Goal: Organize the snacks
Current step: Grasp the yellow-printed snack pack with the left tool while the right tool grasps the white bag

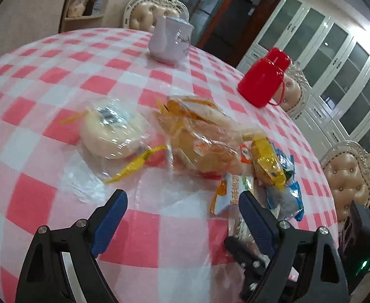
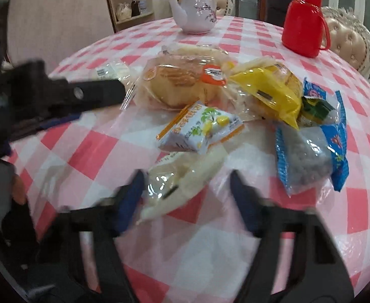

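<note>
Snacks (image 2: 200, 128) loose on tablecloth (image 2: 109, 151) — none contained.

Left wrist view: low over the table (image 1: 46, 131), looking forward and slightly down, tilted, close to the snacks (image 1: 210, 146). Right wrist view: likewise low and near, facing across the table (image 2: 96, 151) from further right, blurred at the bottom. Shared by both: snacks (image 2: 210, 101), teapot (image 1: 169, 40) (image 2: 195, 12), red flask (image 1: 263, 78) (image 2: 305, 22), chairs behind.
</note>
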Demonstrator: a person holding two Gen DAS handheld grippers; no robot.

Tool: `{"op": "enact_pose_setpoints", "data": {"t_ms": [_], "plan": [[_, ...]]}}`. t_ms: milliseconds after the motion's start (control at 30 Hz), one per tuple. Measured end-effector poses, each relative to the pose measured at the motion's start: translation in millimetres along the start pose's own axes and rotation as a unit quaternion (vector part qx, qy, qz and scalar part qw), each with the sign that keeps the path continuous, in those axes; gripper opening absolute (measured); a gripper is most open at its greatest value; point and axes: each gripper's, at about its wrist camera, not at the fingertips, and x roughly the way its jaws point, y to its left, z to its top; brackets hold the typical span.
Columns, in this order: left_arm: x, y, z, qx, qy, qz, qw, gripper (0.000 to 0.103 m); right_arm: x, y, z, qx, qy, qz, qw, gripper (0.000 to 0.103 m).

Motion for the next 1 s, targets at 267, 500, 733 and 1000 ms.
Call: {"op": "enact_pose_setpoints", "data": {"t_ms": [267, 500, 733, 1000], "plan": [[29, -54, -6, 0.063, 0.025, 0.021, 0.9975, 0.091, -36, -55, -21, 0.092, -0.030, 0.005, 0.995, 0.042], [79, -89, -7, 0.102, 0.051, 0.100, 0.9884, 0.091, -48, -87, -39, 0.157, -0.035, 0.006, 0.987, 0.042], [69, -93, -20, 0.167, 0.013, 0.099, 0.9808, 0.038, -46, -86, -34, 0.148, -0.037, 0.012, 0.988, 0.042], [15, -66, -28, 0.146, -0.049, 0.098, 0.9833, 0.037, -46, -85, -33, 0.138, -0.046, 0.008, 0.989, 0.042]]}}
